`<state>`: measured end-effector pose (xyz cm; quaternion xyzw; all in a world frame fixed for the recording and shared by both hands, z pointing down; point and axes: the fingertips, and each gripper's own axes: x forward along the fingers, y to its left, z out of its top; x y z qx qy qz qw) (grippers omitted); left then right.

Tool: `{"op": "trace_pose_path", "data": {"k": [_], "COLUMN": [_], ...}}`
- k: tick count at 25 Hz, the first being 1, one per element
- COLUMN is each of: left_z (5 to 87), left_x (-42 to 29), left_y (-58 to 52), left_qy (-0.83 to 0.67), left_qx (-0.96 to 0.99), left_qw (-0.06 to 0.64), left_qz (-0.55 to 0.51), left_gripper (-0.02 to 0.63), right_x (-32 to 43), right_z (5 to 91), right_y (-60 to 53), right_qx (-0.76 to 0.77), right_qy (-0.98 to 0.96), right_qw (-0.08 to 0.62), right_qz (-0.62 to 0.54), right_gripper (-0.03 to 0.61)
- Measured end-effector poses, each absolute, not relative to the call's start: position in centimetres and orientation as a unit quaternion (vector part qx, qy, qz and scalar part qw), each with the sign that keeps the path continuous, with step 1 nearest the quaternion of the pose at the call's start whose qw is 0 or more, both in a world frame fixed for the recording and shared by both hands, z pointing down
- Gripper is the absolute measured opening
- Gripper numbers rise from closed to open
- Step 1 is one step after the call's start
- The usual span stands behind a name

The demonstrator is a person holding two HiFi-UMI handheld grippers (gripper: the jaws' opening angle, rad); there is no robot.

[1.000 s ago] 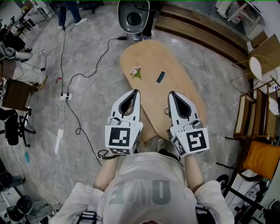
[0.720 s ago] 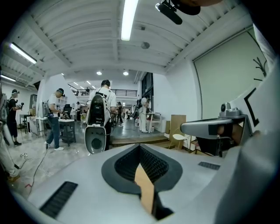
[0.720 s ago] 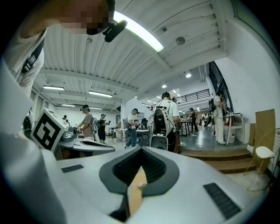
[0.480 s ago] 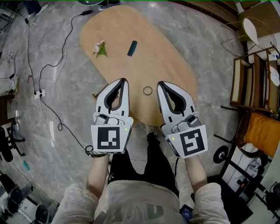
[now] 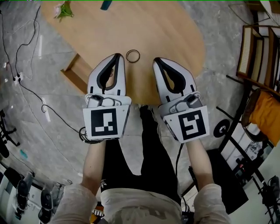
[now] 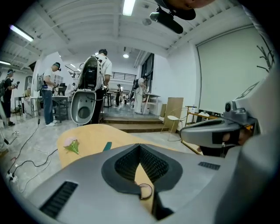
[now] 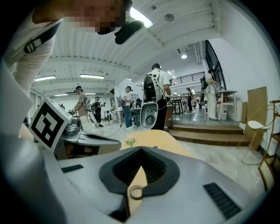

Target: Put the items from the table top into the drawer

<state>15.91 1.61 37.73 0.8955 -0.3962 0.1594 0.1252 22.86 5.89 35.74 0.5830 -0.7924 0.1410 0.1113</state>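
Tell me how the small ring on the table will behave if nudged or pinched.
The ring is thin and lies flat on the smooth table, so a nudge would probably slide it, not roll it. It looks light and low, so pinching may be fiddly. Stiff or stretchy, I cannot tell.

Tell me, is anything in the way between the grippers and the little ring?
Nothing visible is. The ring lies on bare table just ahead of the left gripper and right gripper, both shut. The flower and dark strip lie far off.
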Motion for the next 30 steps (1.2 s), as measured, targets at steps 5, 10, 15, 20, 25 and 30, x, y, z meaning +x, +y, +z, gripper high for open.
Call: {"op": "trace_pose_path", "data": {"k": [5, 10, 15, 20, 25, 30], "left_z": [40.8, 42.2, 44.9, 50.5, 55.8, 58.6], "left_x": [16.8, 17.5, 18.8, 19.1, 19.8, 20.0], "left_y": [1.8, 2.4, 3.5, 3.2, 3.6, 3.8], "left_qy": [-0.391, -0.381, -0.320, -0.313, -0.313, -0.321], "left_qx": [0.895, 0.896, 0.902, 0.882, 0.857, 0.837], "left_qw": [0.124, 0.130, 0.174, 0.201, 0.213, 0.227], "left_qz": [0.174, 0.189, 0.231, 0.289, 0.349, 0.381], "left_gripper": [0.008, 0.009, 0.272, 0.328, 0.328, 0.328], "right_x": [22.8, 22.8, 22.7, 22.8, 23.0, 23.1], "right_z": [39.2, 39.7, 39.7, 40.5, 41.2, 42.1], "right_y": [6.4, 6.2, 6.2, 6.3, 6.5, 7.0], "right_qx": [0.572, 0.565, 0.556, 0.550, 0.545, 0.535], "right_qy": [-0.794, -0.800, -0.805, -0.805, -0.806, -0.809], "right_qw": [0.129, 0.125, 0.132, 0.145, 0.150, 0.165], "right_qz": [0.161, 0.160, 0.161, 0.170, 0.175, 0.180], "right_gripper": [0.006, 0.006, 0.005, 0.005, 0.005, 0.006]}}
